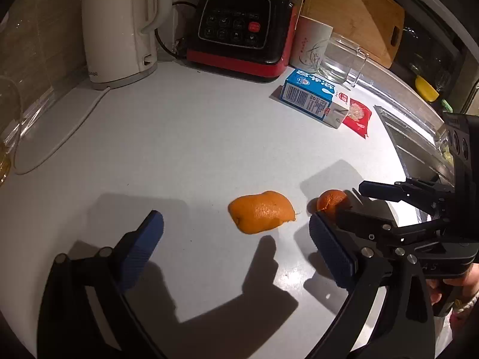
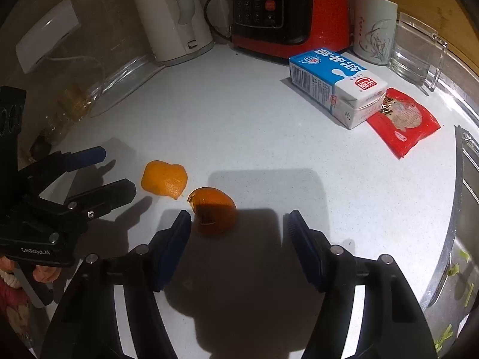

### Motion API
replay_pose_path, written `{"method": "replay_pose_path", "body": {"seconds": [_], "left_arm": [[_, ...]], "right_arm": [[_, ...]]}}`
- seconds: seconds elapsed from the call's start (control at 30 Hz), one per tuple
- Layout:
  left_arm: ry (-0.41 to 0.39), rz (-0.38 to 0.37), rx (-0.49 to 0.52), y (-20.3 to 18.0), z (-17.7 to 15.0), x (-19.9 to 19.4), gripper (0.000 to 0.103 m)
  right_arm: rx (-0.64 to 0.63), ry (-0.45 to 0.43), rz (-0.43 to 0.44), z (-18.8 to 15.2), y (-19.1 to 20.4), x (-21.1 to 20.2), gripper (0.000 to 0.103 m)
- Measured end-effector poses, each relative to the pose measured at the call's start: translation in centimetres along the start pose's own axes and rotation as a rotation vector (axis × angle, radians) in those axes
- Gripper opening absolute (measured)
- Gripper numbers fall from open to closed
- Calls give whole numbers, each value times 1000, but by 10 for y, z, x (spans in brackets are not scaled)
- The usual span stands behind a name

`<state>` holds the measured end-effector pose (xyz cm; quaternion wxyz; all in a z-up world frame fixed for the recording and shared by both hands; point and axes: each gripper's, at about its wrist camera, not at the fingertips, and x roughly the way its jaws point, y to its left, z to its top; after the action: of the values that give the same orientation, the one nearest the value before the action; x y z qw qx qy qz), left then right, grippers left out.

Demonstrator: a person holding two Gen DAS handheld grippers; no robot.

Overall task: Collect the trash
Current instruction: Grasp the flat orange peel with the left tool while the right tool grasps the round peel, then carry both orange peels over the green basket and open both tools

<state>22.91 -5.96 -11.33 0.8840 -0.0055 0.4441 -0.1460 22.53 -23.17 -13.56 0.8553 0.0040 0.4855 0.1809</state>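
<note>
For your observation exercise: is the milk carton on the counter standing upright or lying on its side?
Lying on its side: the milk carton rests lengthwise on the counter, printed face up.

Two wrist fisheye views look steeply down, close over the bench (image 1: 209, 125); both share the milk carton (image 2: 335, 86) beyond.

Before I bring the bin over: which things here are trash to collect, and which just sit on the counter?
Trash:
flat orange peel
curled orange peel
milk carton
red wrapper

Just there:
kettle
blender
mug
glass jug
</note>
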Motion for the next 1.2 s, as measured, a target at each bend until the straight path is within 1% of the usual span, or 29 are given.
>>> {"method": "replay_pose_path", "body": {"seconds": [0.07,0.1,0.17,0.23,0.27,0.3,0.37,0.43,0.5,0.53,0.57,0.6,0.63,0.7,0.73,0.83,0.97,1.07,1.13,1.2], "left_arm": [[6,-9,1,0,1,2,93],[7,-12,2,0,2,4,93],[11,-19,6,-2,3,7,93],[15,-28,12,-5,4,10,93],[18,-31,18,-7,5,12,93],[22,-32,24,-10,5,14,93],[28,-28,36,-14,6,18,93],[34,-28,38,-18,8,22,92],[50,-29,38,-21,9,28,82],[60,-25,38,-23,10,31,80],[65,-16,36,-23,11,34,76],[72,-9,34,-24,11,36,69],[64,12,41,-26,11,37,67],[67,29,52,-28,12,37,56],[67,33,55,-29,12,37,53],[72,31,53,-30,12,35,43],[80,7,37,-33,10,32,20],[83,16,28,-37,7,30,15],[98,15,20,-40,6,27,14],[96,12,12,-45,5,19,14]], "right_arm": [[-7,-1,0,1,2,2,64],[-12,-1,-2,2,3,2,61],[-24,1,-1,3,4,3,52],[-26,5,28,3,6,2,31],[-28,5,36,3,6,0,26],[-35,5,25,3,7,-2,23],[-53,0,-16,1,8,-8,22],[-34,-6,-11,-2,2,-16,22],[-2,-19,-13,-5,-5,-26,22],[11,-22,-15,-6,-9,-31,22],[25,-27,-16,-8,-12,-36,22],[40,-32,-17,-10,-16,-42,22],[54,-38,-14,-13,-20,-47,22],[79,-47,-9,-16,-25,-55,22],[90,-51,-8,-18,-28,-59,22],[108,-61,-7,-22,-31,-69,22],[108,-64,-6,-28,-31,-76,22],[113,-67,-5,-33,-30,-81,22],[113,-67,-4,-36,-31,-83,22],[112,-69,-1,-41,-30,-89,22]]}}
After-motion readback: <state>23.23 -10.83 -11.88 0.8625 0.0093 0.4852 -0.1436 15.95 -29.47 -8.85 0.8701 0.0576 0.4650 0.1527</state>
